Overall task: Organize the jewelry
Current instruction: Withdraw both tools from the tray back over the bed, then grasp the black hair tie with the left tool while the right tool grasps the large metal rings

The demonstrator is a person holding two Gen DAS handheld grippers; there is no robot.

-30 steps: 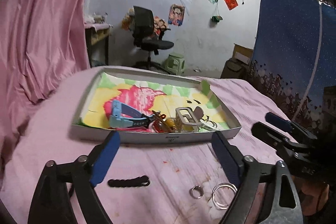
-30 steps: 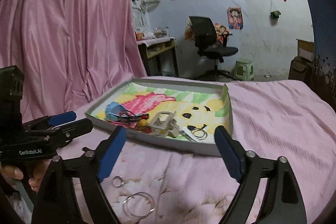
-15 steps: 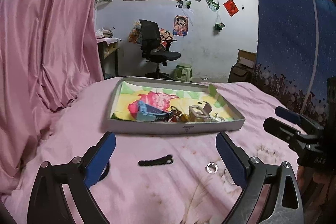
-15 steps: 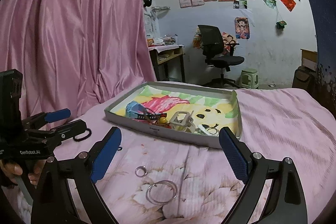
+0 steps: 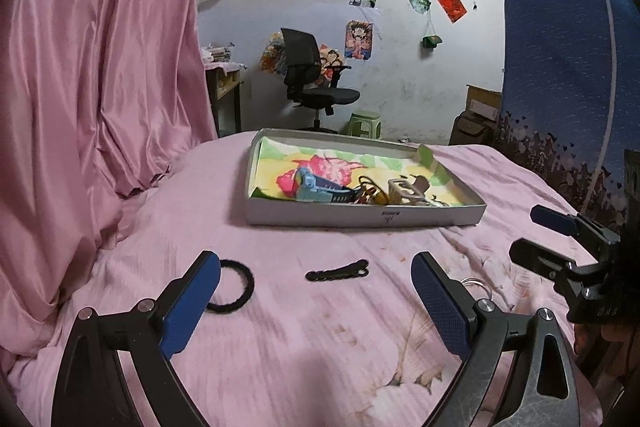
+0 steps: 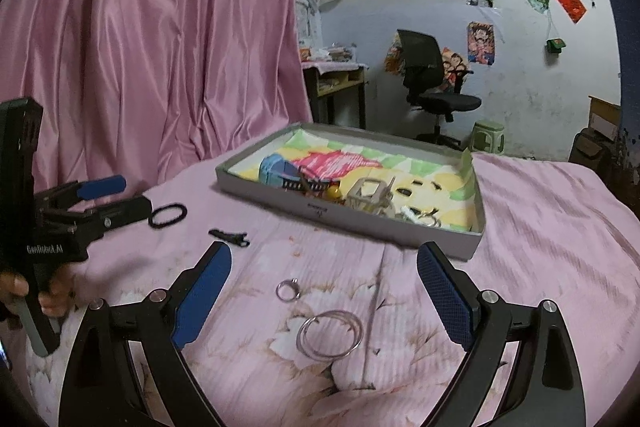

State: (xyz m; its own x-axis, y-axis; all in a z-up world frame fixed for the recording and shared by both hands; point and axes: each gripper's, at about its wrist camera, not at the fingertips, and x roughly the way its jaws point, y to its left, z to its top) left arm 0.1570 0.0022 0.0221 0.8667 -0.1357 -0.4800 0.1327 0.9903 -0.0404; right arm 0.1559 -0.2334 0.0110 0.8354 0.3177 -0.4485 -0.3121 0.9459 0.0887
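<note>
Lying loose on the bed [image 6: 540, 211], left to right: black hair tie [image 6: 168, 214], black clip [image 6: 229, 237], small ring [image 6: 289, 290], bangles [image 6: 330, 334]. Already sitting in the tray [image 6: 400, 233]: blue watch [image 6: 276, 167] and others. Roughly halfway, seemingly. Holding nothing, left gripper [image 5: 316, 297] and right gripper [image 6: 324, 291] both gaping. Showing ring and bangles clearly only from the right wrist; largely hiding them behind a finger from the left.

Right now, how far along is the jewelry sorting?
Done: watch and small pieces lie in the tray. In hand: nothing; left gripper and right gripper are open. Left: hair tie, clip, ring, bangles on the bed.
</note>
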